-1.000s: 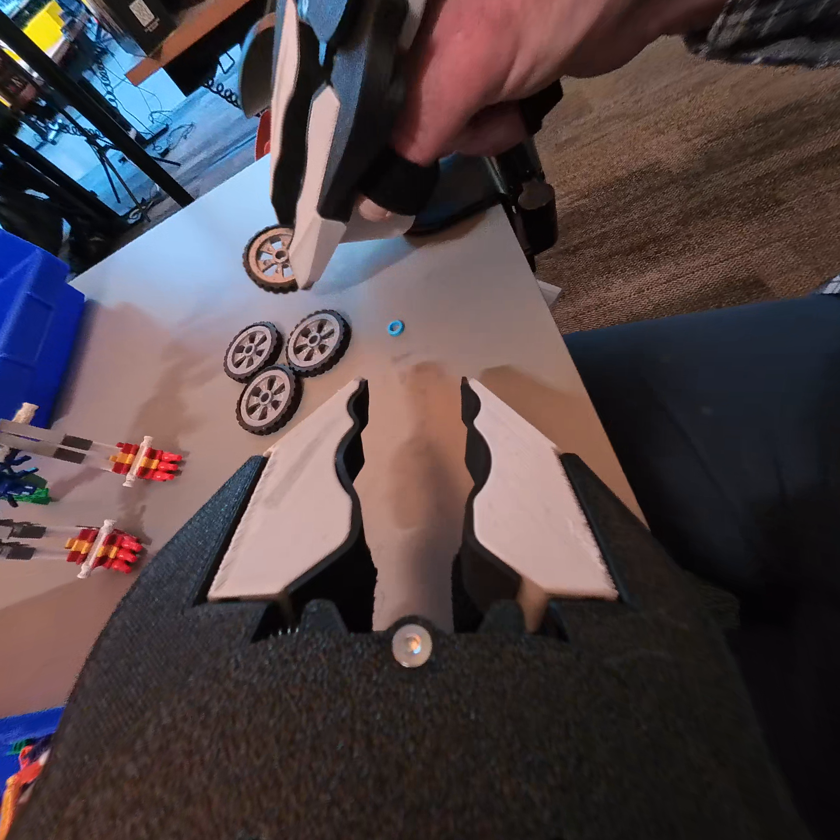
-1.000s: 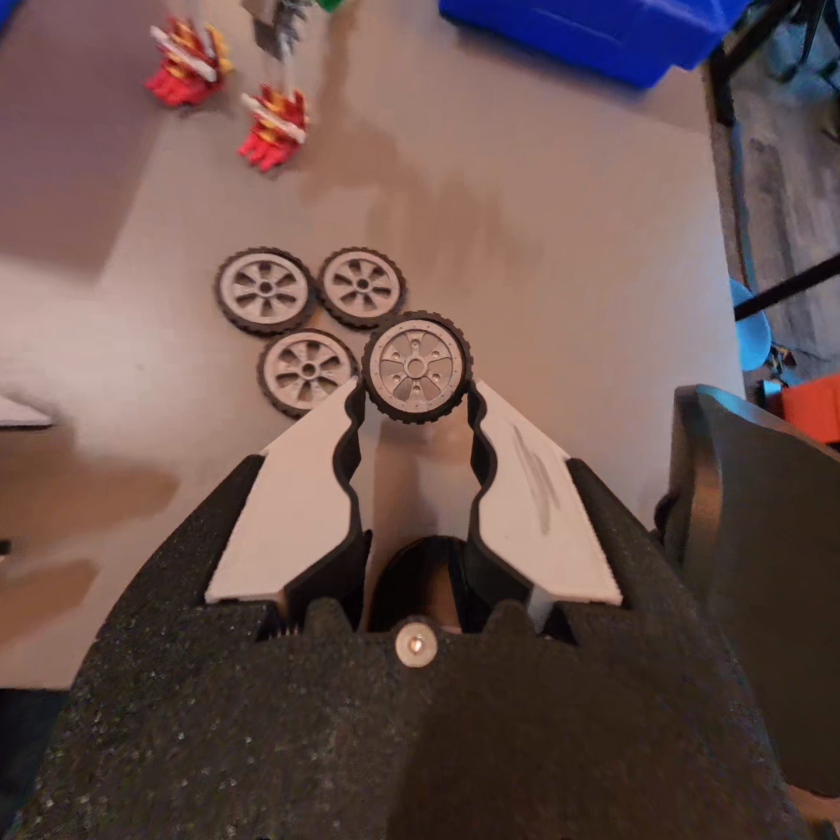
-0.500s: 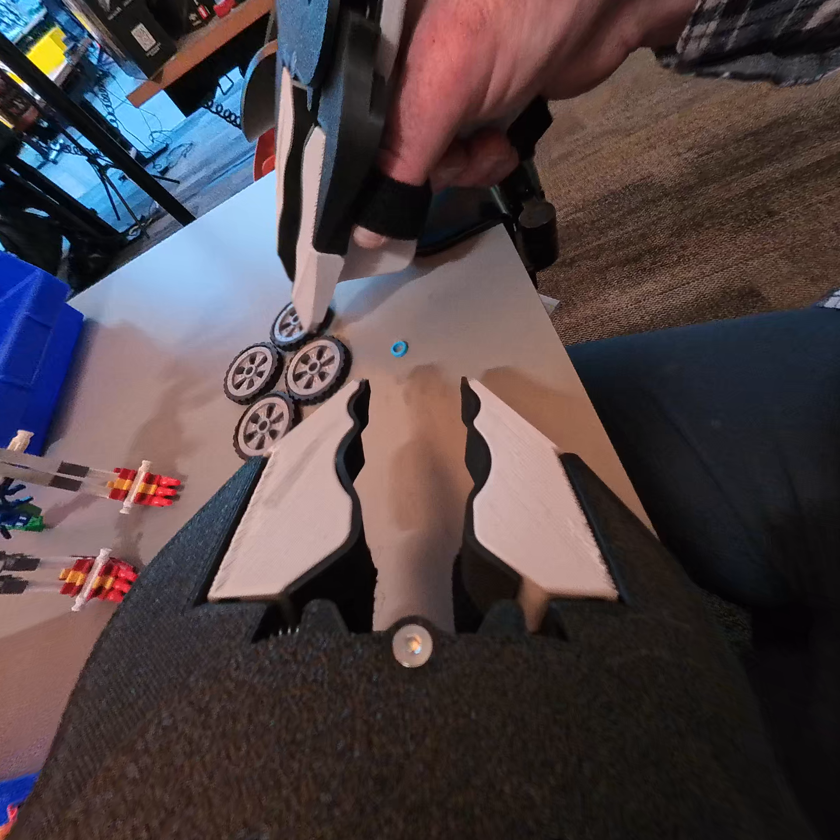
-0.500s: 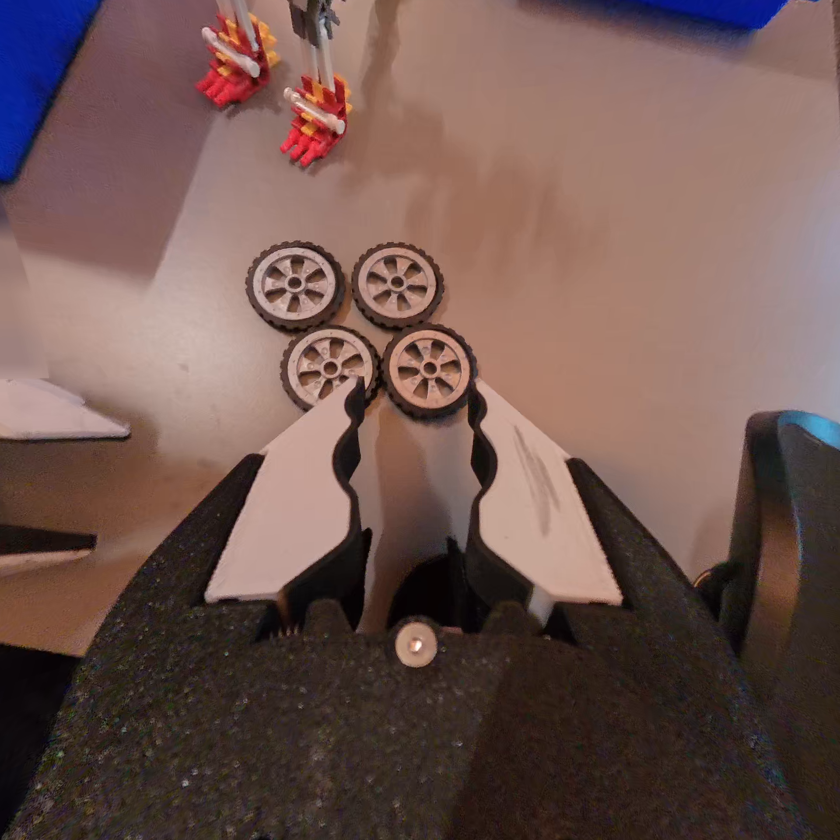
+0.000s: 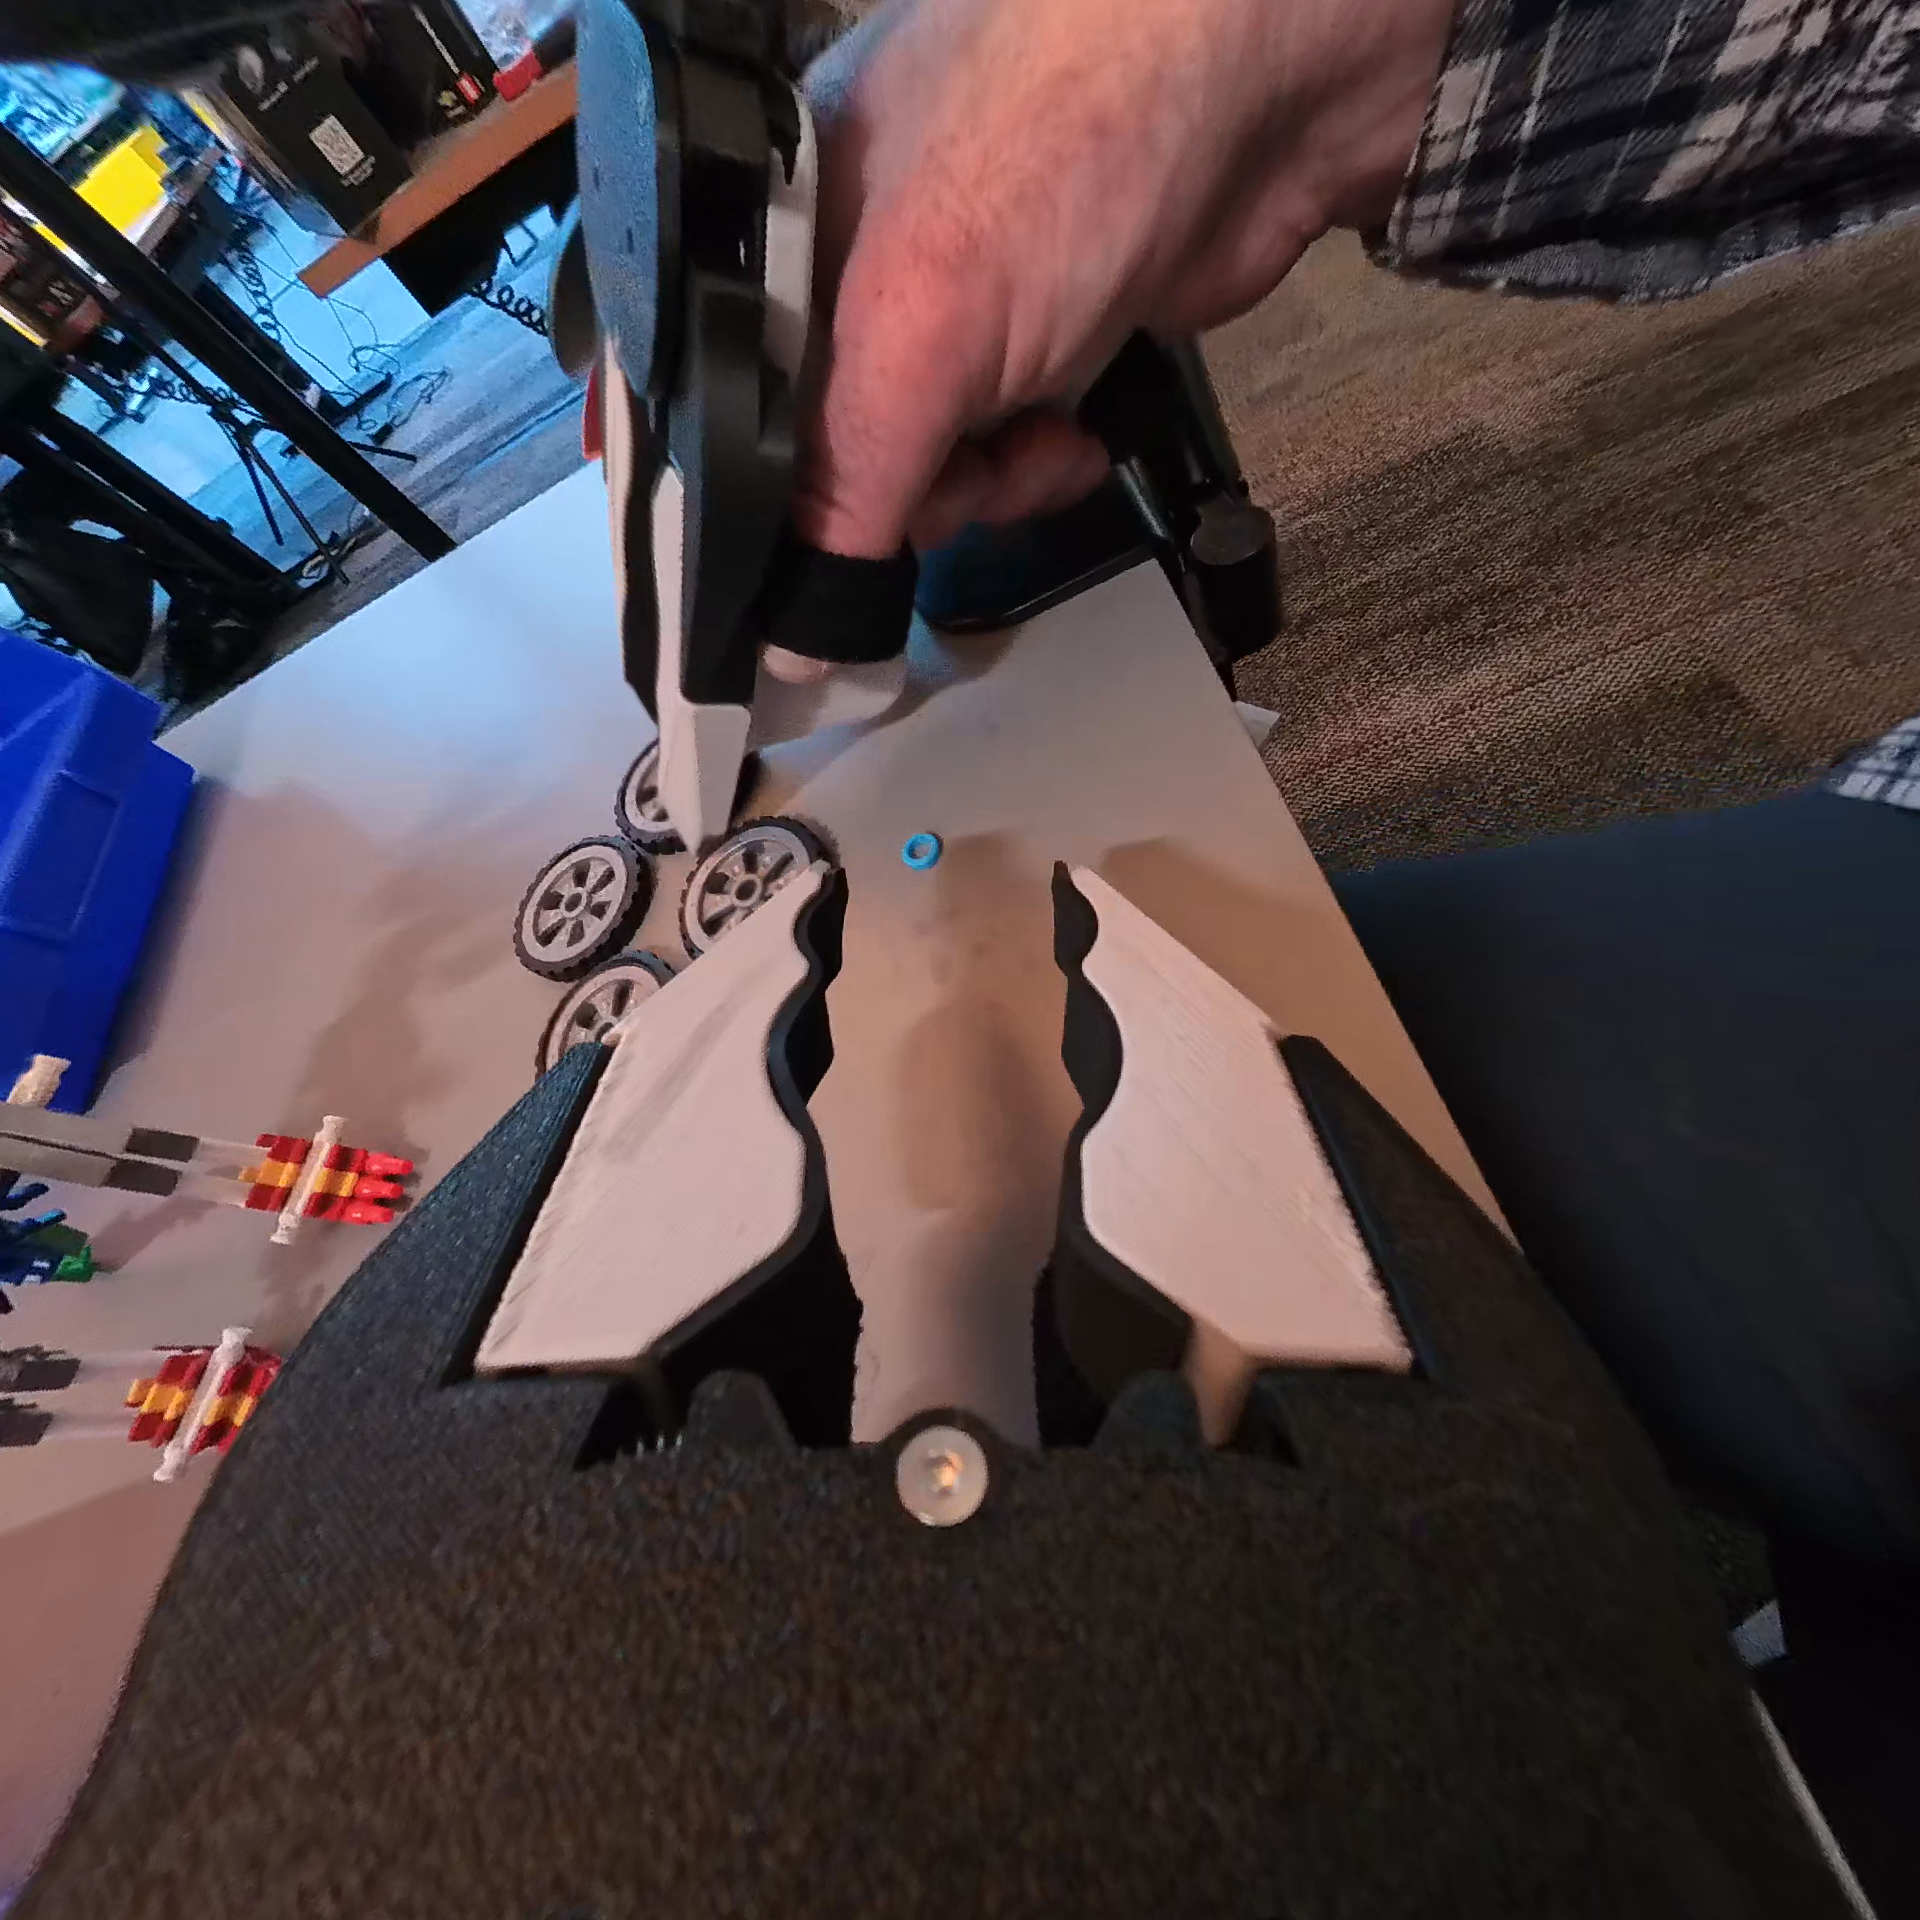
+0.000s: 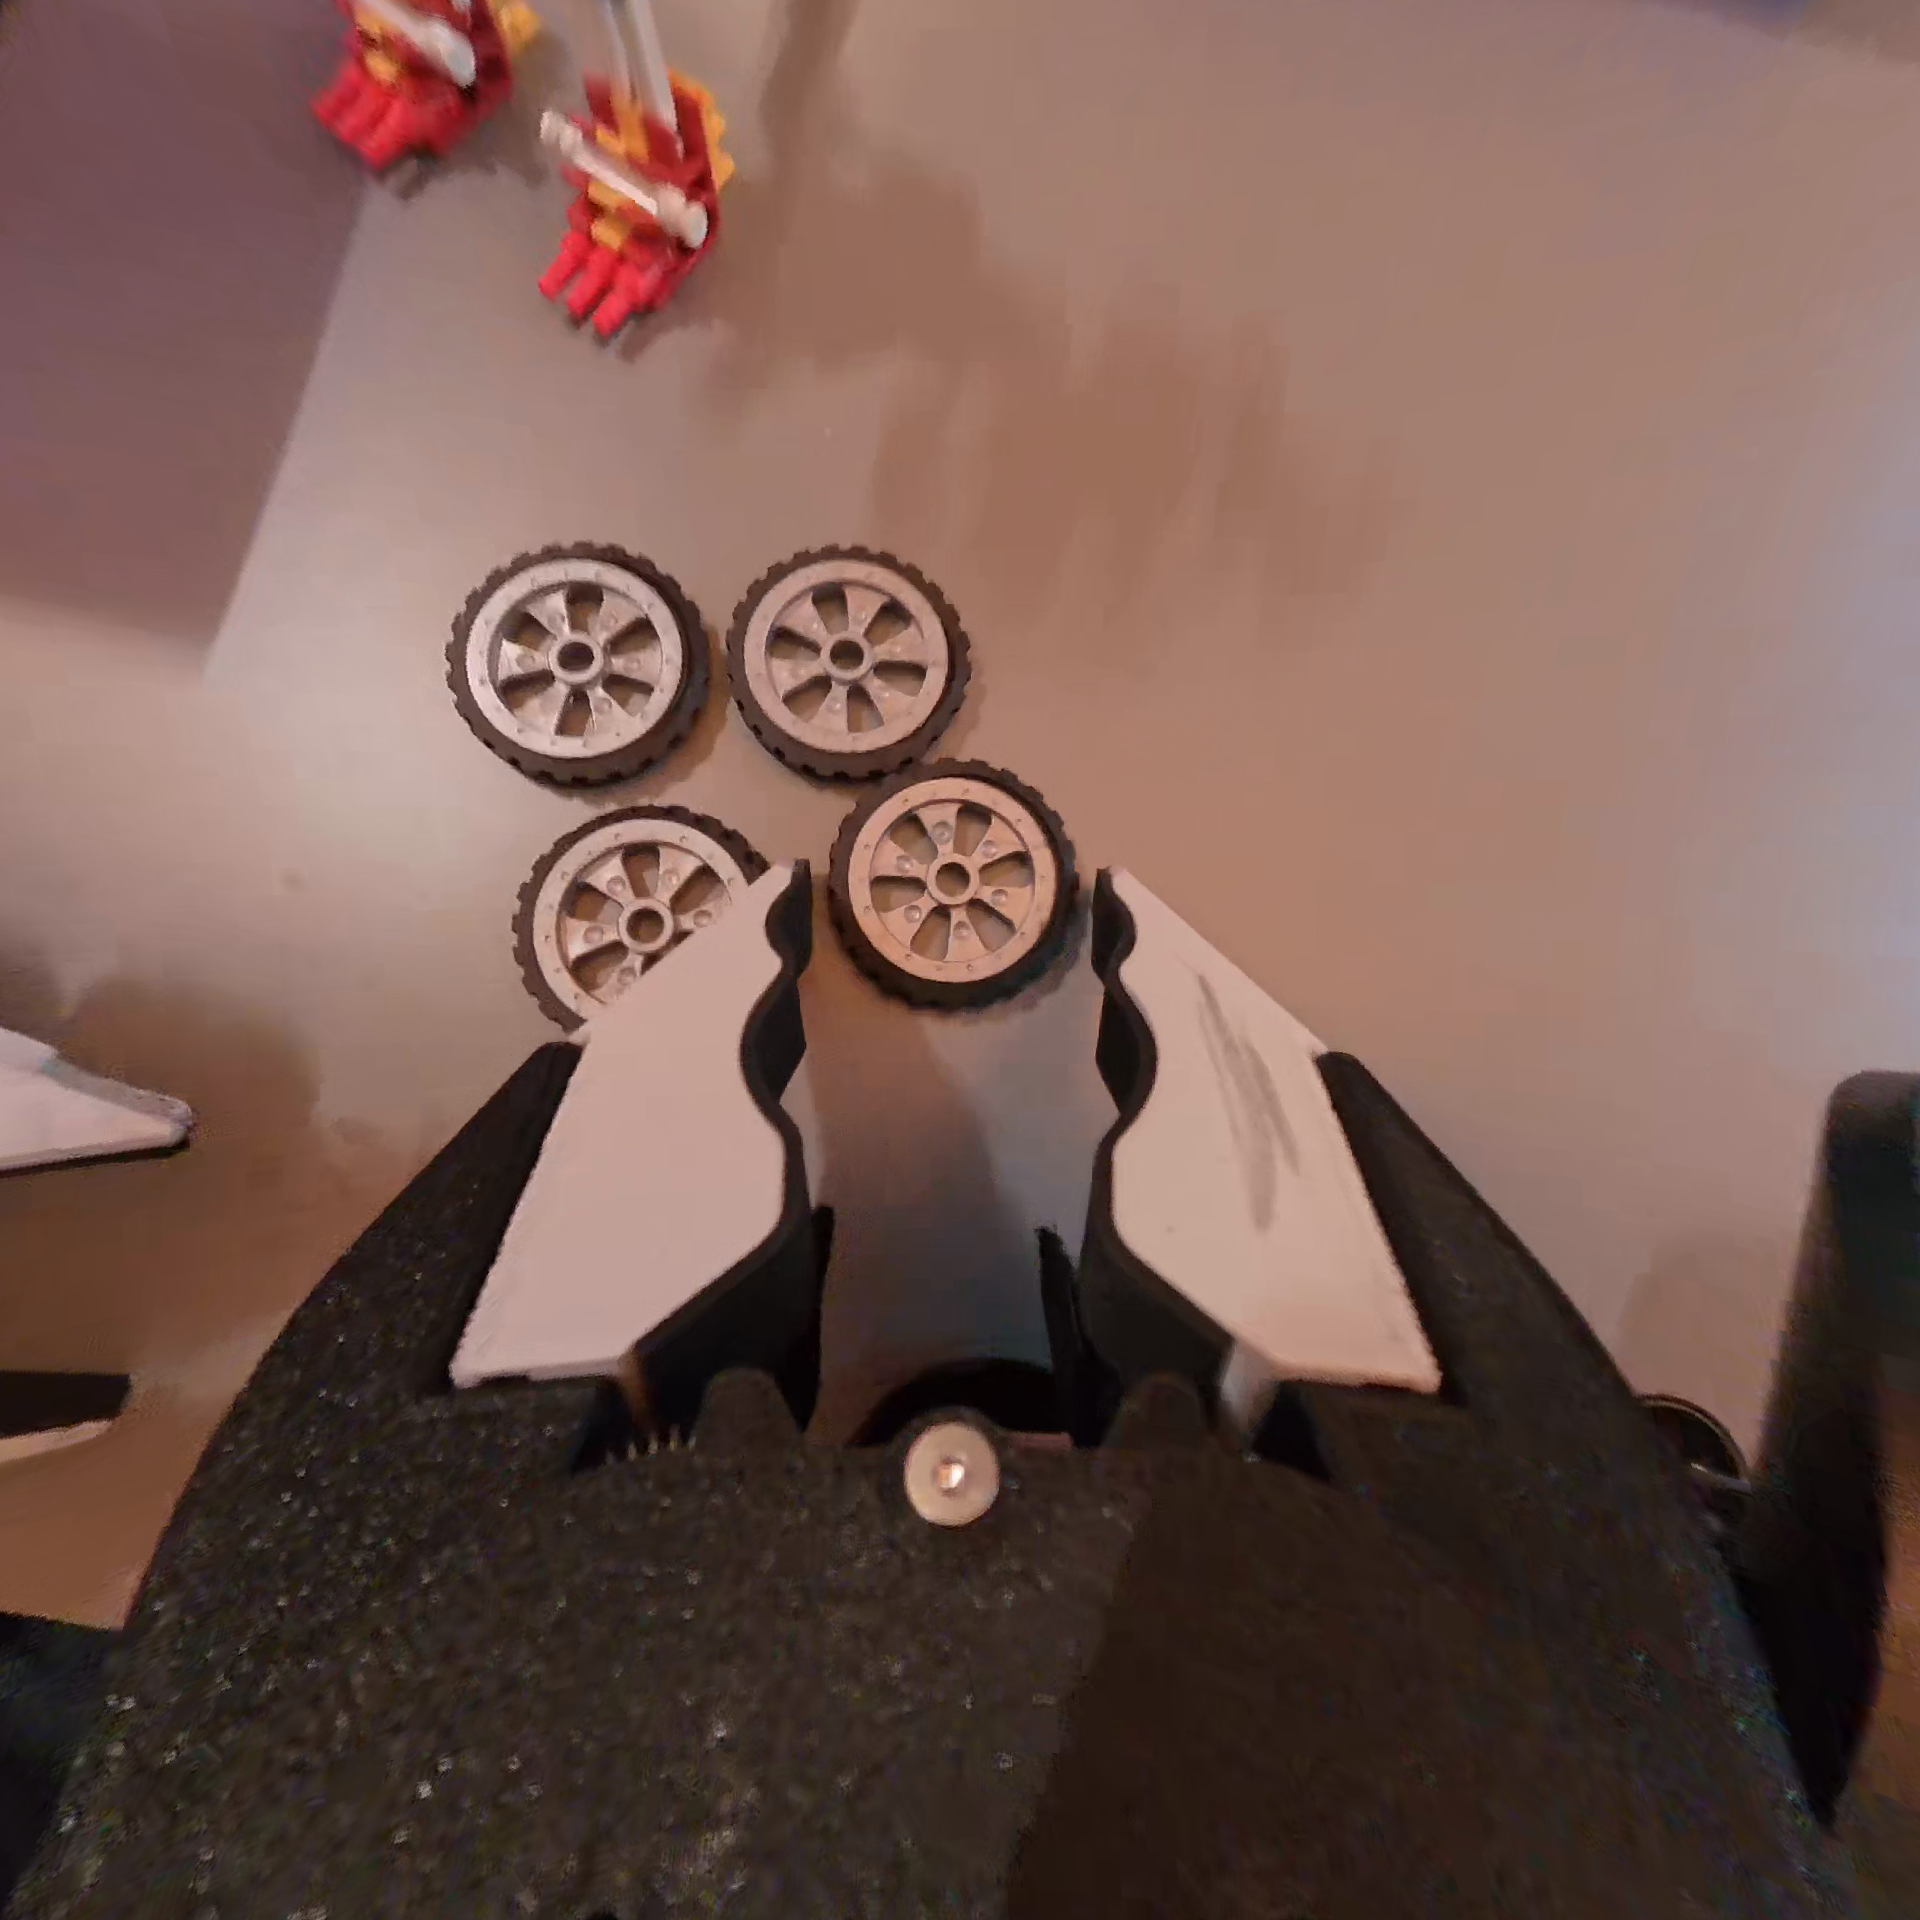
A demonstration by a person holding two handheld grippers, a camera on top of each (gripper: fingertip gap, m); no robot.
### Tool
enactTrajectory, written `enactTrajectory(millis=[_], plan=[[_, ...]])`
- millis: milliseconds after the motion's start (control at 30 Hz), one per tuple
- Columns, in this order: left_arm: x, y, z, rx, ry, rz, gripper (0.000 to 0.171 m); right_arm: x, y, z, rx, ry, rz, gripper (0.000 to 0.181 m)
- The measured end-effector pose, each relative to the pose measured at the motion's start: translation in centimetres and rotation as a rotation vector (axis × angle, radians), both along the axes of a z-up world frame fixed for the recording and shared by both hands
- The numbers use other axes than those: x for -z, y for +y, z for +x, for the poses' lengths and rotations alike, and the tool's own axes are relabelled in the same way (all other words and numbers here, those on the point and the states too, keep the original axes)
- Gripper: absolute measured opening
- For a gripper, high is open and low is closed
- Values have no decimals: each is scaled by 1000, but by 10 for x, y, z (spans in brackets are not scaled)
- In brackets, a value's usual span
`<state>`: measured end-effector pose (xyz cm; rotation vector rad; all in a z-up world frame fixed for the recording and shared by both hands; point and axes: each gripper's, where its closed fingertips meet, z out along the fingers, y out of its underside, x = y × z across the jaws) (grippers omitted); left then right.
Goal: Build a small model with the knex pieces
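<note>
Basically 4 wheels [image 6: 951, 885] on table [image 6: 1351, 520], 2 red toys [image 6: 634, 223]; both tongs wide, right tongs [image 6: 948, 899] round one wheel.

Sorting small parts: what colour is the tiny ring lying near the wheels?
The ring is light blue, seen best in the left wrist view.

Your right gripper [image 6: 948, 883] has pale grey fingers edged in black, set in a speckled black body; the right-hand finger [image 6: 1247, 1132] carries dark grey streaks. Your left gripper [image 5: 945, 883] shows the same grey and black. The four wheels [image 6: 956, 883] have silver spoked hubs inside black knobbly tyres, lying on a plain light grey table [image 6: 1351, 520]. The small ring [image 5: 920, 850] is bright blue. The two brick pieces [image 5: 322, 1174] are red with yellow bands and a white crossbar. Your sleeve [image 5: 1662, 135] is a black, grey and white plaid. The bin [image 5: 73, 862] is deep blue, the carpet [image 5: 1558, 520] mottled brown.
</note>
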<state>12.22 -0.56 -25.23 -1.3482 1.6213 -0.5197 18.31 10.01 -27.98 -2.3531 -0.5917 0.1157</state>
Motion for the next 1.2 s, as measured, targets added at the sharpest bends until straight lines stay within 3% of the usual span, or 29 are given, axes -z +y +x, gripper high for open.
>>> enactTrajectory(millis=[233,667,800,933,1100,1200], plan=[[1,0,2,4,2,-1,39,1,3,-9,-46,-3,3,46],[4,-1,2,14,3,-8,39,1,0,-28,-116,13,-23,47],[3,-1,2,18,-4,-5,39,-13,2,-26,-111,11,16,49],[2,-1,1,17,-17,-22,39,-32,-18,-24,-141,24,50,49],[0,-1,2,18,-27,-27,40,-21,-51,-30,-252,5,-6,22],[-1,2,2,1,-36,-47,42,-13,-72,-41,-314,31,-67,22]])
